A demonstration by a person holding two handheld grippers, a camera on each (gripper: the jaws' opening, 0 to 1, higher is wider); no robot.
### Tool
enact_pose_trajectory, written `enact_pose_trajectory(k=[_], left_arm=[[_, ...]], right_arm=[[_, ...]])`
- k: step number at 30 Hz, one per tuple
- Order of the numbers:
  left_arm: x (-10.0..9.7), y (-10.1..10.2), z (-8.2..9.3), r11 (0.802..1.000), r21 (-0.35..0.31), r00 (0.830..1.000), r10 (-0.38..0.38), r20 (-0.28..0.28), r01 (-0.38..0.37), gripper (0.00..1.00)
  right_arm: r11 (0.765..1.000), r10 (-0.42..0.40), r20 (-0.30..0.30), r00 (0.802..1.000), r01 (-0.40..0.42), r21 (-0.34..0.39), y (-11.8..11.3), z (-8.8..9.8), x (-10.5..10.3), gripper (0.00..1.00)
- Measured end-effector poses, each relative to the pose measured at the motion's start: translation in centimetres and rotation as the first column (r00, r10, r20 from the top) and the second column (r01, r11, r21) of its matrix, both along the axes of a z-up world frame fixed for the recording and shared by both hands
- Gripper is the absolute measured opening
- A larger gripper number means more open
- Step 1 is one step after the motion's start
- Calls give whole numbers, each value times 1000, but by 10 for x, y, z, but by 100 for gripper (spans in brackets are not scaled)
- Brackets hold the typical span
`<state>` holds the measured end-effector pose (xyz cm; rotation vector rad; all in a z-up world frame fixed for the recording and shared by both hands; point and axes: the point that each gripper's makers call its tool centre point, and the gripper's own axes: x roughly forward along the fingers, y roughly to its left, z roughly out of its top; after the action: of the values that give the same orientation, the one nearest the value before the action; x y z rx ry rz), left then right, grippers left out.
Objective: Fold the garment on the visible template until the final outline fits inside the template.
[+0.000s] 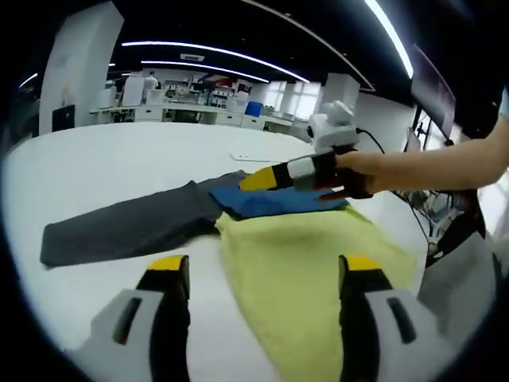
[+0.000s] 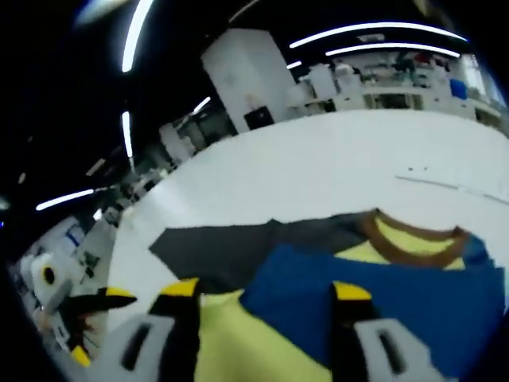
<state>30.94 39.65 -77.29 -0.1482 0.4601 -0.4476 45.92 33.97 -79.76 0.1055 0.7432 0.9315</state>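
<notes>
A garment lies on the white table (image 1: 119,167): yellow body (image 1: 302,263), blue panel (image 1: 274,203), and a grey sleeve (image 1: 127,227) stretched out to the left. The right gripper view shows its brown collar (image 2: 413,239), the blue panel (image 2: 406,298) and the grey sleeve (image 2: 238,243). My left gripper (image 1: 266,267) is open, its jaws straddling the near edge of the yellow body. My right gripper (image 2: 266,290) is open over the blue panel. It also enters the left gripper view as the right gripper (image 1: 262,181), held by a hand above the blue fabric.
A white paper strip (image 1: 254,157) lies on the table beyond the garment, seen too as a paper strip (image 2: 453,179). The left gripper (image 2: 87,322) shows at the lower left. Benches and shelves (image 1: 191,107) stand far behind; cables hang off the table's right edge (image 1: 433,215).
</notes>
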Motion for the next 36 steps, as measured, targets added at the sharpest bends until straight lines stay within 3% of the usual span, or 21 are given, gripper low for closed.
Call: enact_pose_trajectory(k=[4,6,15,17,24,29,33,36], left_arm=[[25,-2,2,1000,18,1000,-22,14,22,73],[37,-5,2,999,26,999,-29,21,29,73],[94,-13,-1,1000,4,999,-11,36,11,64],[106,-14,-4,1000,-20,1000,9,27,-9,63],[130,-21,-19,997,-59,999,47,-5,-48,54],[141,-31,-34,997,-53,998,45,-35,-47,45],[149,-32,-44,997,-51,997,55,-57,-58,41],[152,-34,-49,997,-49,996,60,-73,-64,39]], right_arm=[[999,11,17,1000,-10,-37,-24,3,19,80],[998,7,14,1000,-6,-60,-44,8,23,79],[979,-70,23,997,73,-193,-141,6,95,71],[973,-72,21,997,75,-217,-152,6,94,69],[944,-89,6,996,87,-320,-186,-4,123,53],[944,-178,-74,981,149,-294,-194,-11,133,25],[912,-186,-84,979,141,-384,-210,-25,136,21],[914,-203,-116,972,146,-378,-212,-27,131,14]])
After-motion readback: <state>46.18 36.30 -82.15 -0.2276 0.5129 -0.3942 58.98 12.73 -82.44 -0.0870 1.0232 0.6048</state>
